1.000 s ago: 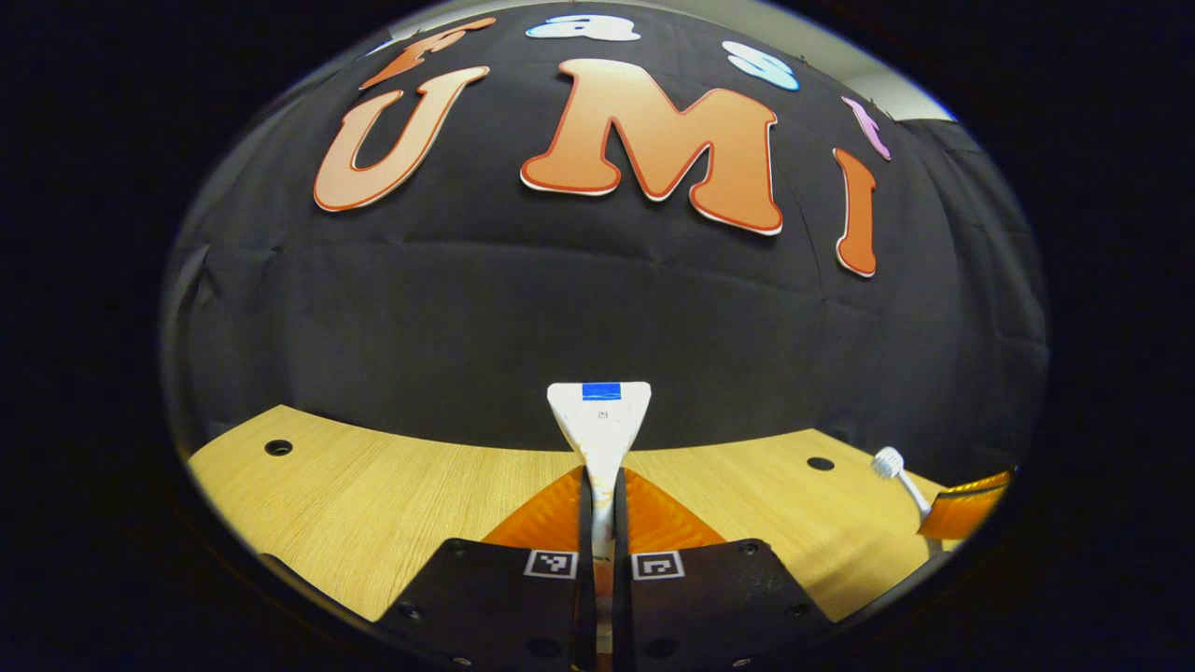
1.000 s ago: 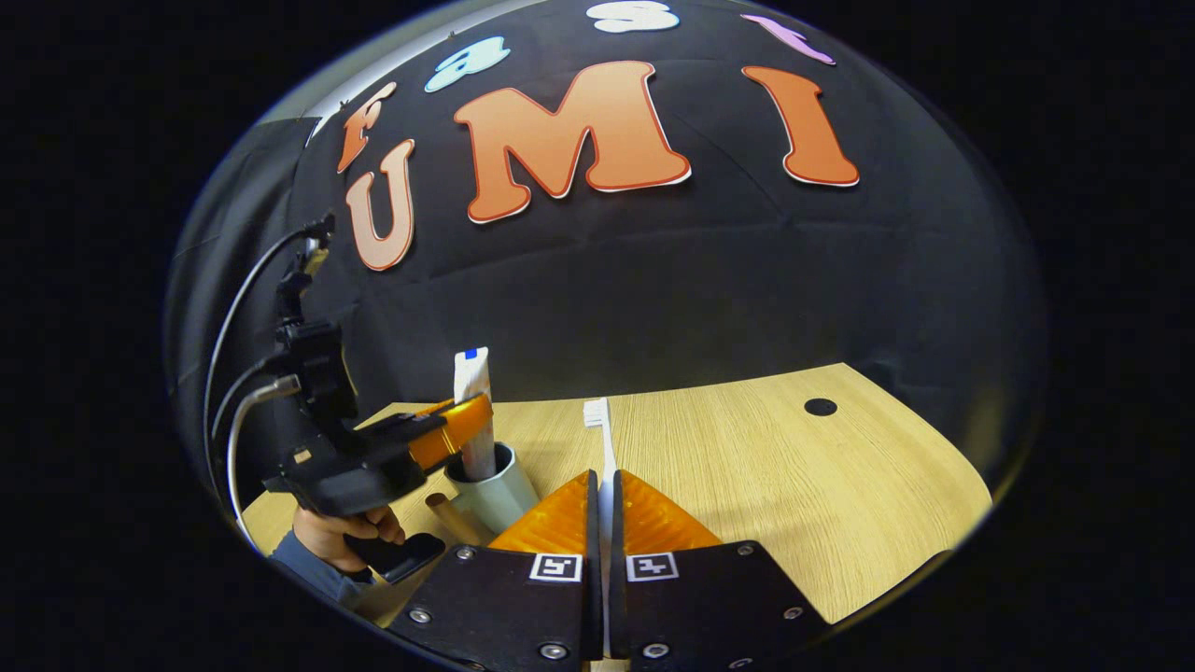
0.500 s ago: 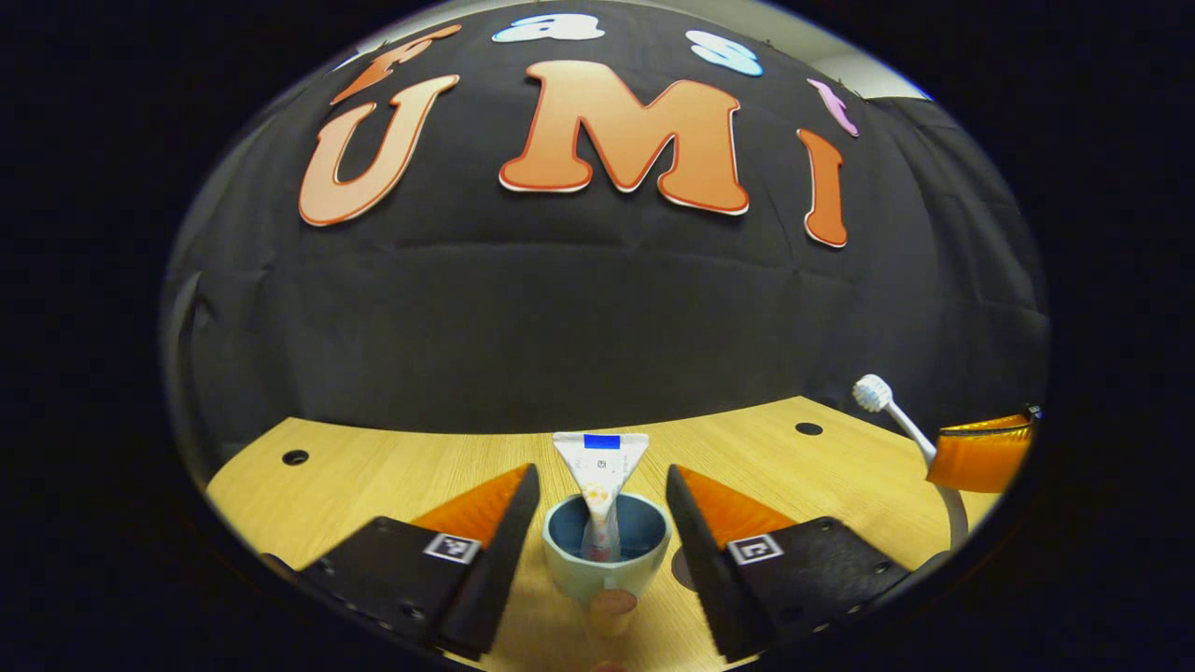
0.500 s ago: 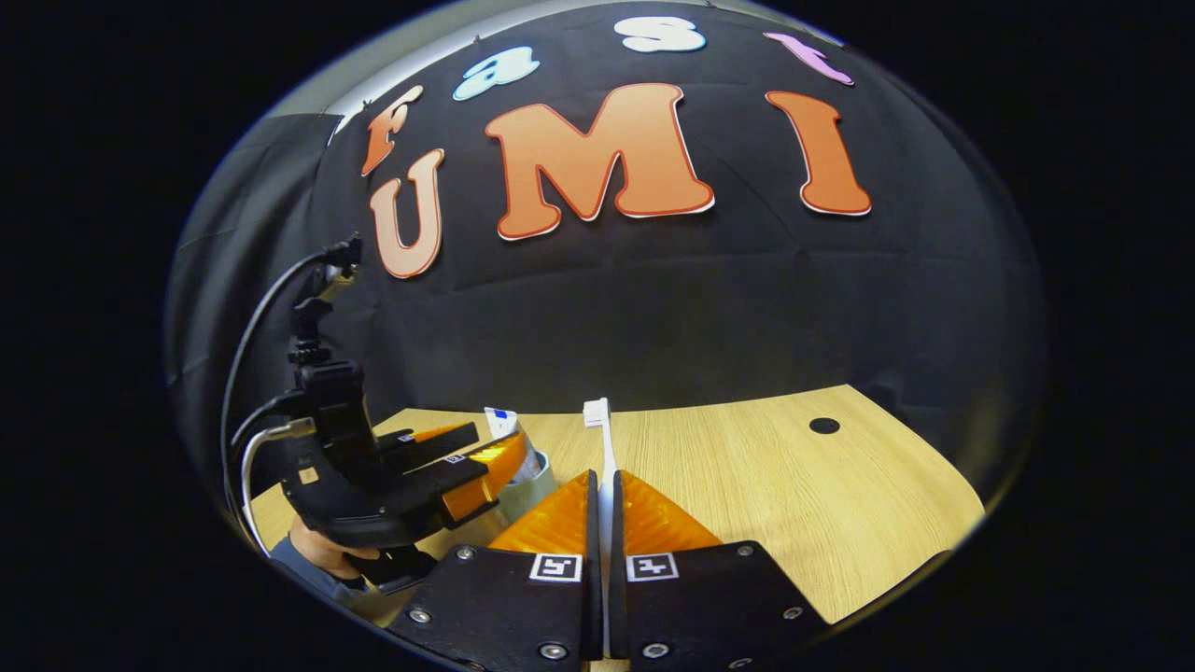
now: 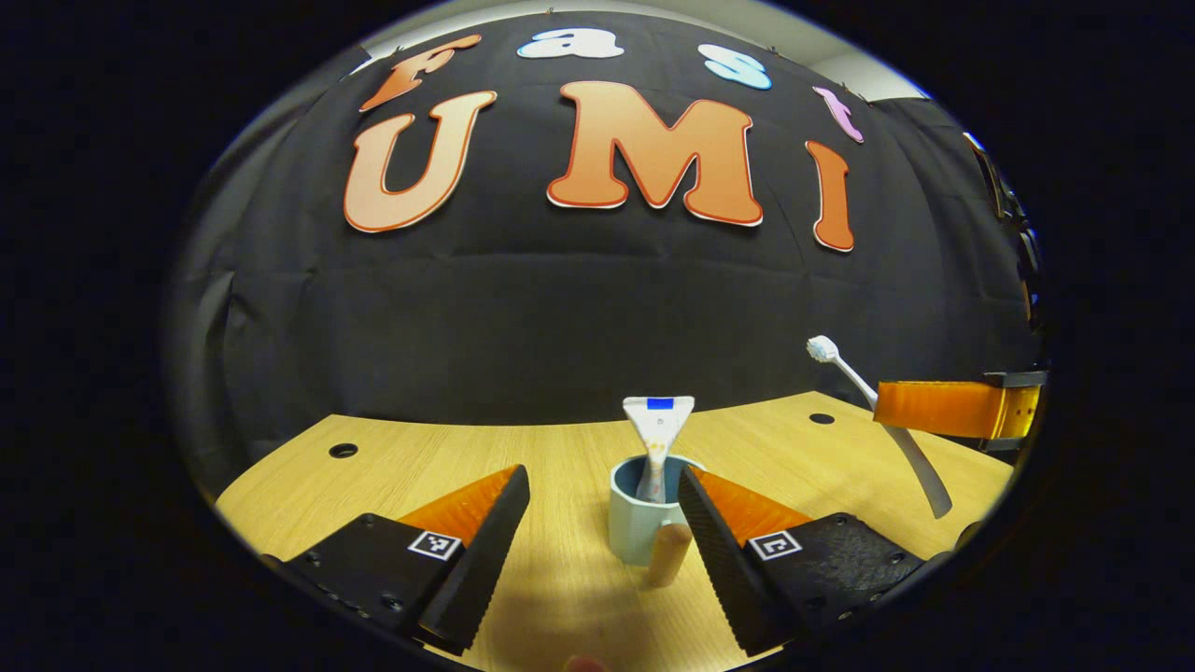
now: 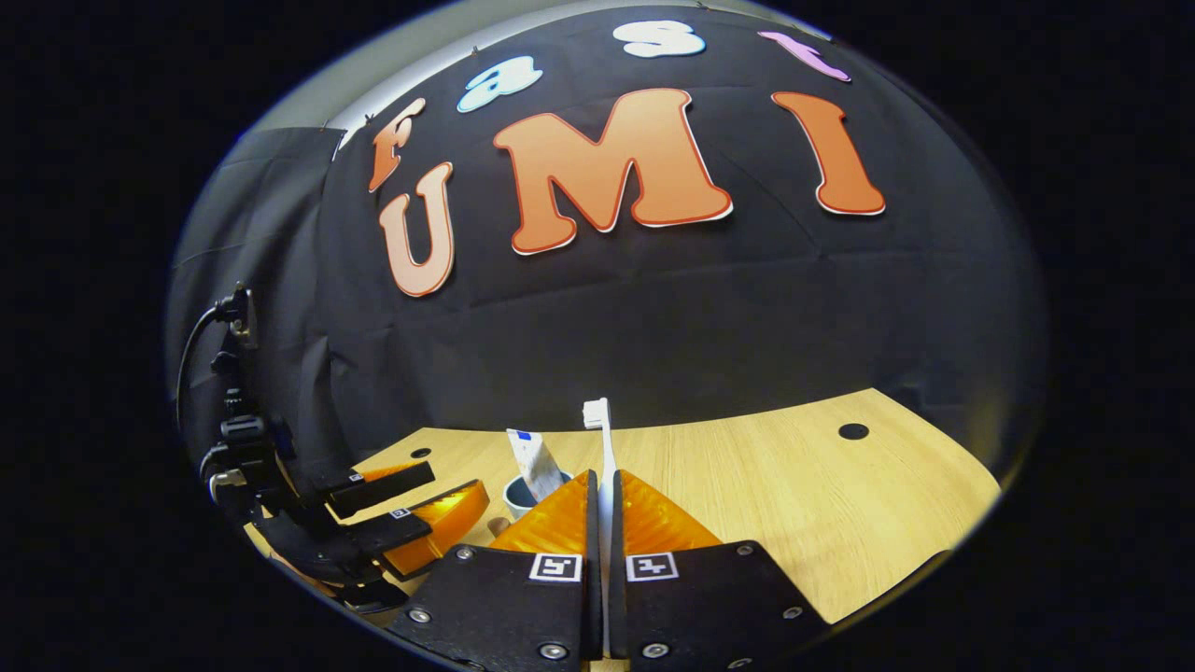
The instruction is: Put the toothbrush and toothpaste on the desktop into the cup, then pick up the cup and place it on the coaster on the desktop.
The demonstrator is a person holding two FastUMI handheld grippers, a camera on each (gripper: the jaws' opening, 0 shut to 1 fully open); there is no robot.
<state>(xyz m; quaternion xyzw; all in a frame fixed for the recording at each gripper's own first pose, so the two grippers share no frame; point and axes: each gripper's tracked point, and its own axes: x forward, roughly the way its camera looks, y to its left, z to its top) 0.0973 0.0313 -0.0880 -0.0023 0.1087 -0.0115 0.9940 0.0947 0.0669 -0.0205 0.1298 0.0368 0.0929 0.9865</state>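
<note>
Your right tongs (image 6: 602, 509) are clamped on the slim white plastic toothbrush (image 6: 598, 439), both fingers pressing its handle low down, bristle head upright and clear above the tips. In the left gripper view the same right tongs (image 5: 948, 409) hold the brush on a slant, head up and handle tail pointing down toward the surface.

Your left tongs (image 5: 602, 523) stand wide apart and hold nothing. Between and just beyond their fingers sits the pale blue-grey cup with a tan handle (image 5: 642, 518), and the white toothpaste tube with a blue mark on its flat crimped end (image 5: 658, 434) stands in it, leaning on the rim.

Handling, as a judgement: the toothbrush is light, stiff and smooth, so it may pivot in the grip; keep hold on the handle and lower the tail first into the open side of the cup. The tube is soft and light and may shift when the brush enters. The cup looks rigid and heavier, possibly ceramic and breakable; take it by the wall or rim, not by the contents.

The light wood-grain surface (image 6: 794, 504) is flat, with round cable holes. A black cloth wall (image 5: 523, 317) backs it. I cannot locate the coaster.
</note>
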